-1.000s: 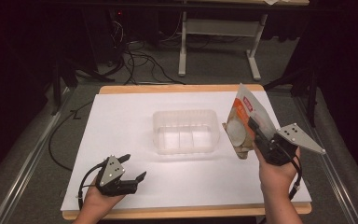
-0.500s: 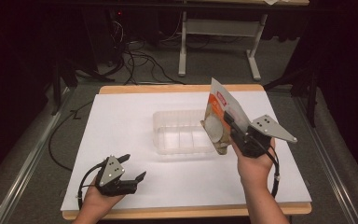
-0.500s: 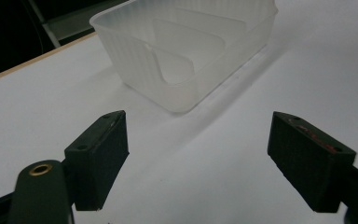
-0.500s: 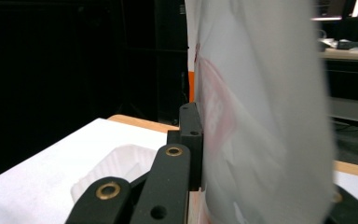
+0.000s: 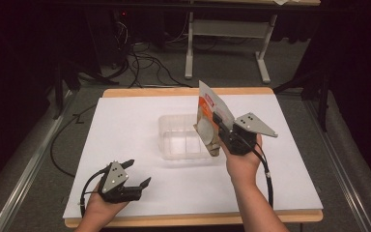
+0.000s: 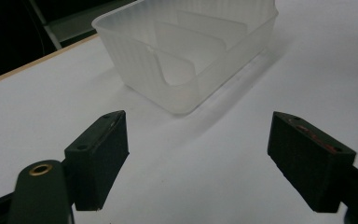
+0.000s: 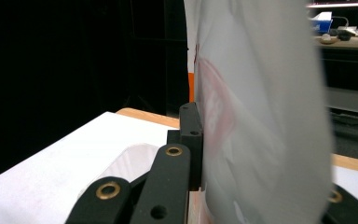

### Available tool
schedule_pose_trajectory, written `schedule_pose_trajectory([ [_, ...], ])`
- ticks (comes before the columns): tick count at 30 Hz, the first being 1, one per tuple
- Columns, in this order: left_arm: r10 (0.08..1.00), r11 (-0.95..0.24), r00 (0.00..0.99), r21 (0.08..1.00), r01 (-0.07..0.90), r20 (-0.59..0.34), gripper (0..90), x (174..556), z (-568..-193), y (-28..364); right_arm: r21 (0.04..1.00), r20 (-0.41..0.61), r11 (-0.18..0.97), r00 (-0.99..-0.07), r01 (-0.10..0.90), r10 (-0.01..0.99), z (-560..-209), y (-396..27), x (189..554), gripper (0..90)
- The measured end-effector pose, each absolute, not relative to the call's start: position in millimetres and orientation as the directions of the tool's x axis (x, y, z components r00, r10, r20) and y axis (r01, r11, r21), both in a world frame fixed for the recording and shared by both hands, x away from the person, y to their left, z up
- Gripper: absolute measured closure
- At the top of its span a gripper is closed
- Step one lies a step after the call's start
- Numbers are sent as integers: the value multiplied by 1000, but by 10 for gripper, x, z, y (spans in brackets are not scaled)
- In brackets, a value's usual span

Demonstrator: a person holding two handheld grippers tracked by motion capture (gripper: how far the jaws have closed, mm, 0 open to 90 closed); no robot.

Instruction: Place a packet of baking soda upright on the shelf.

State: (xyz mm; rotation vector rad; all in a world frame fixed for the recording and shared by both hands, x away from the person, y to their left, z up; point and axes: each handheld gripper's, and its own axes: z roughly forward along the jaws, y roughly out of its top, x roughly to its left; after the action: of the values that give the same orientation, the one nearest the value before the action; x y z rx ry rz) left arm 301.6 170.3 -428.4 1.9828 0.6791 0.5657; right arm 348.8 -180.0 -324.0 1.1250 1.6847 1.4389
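The right gripper (image 5: 221, 129) is clamped on a flat packet (image 5: 208, 113), white w/ an orange and red label. The packet stands nearly upright, its lower edge over the right end of the clear plastic tub (image 5: 183, 137); can't tell if it touches the rim. In the right gripper view the packet (image 7: 256, 116) is pinched tight btwn the black jaws, close to the lens and blurred.

The tub sits near the middle of the white table (image 5: 125, 135) and has dividers inside. In the left gripper view the tub (image 6: 186, 51) lies ahead of the jaws, well apart from them.

The left gripper (image 5: 137, 175) rests at the near left of the table, jaws apart w/ nothing btwn them, pointing right. The left hand (image 5: 101, 205) holds it low over the table, near the front edge. The right hand (image 5: 241, 162) comes in from the near side, right of the tub.
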Motion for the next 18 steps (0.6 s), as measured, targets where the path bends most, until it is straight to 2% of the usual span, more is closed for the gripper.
schedule_pose_trajectory([
  [18, 653, -414, 750, 880, 231, 110, 207, 3014, -4280, 1702, 970, 106, -5, -402, 245, 909, -3492, -1593, 3853, 900],
])
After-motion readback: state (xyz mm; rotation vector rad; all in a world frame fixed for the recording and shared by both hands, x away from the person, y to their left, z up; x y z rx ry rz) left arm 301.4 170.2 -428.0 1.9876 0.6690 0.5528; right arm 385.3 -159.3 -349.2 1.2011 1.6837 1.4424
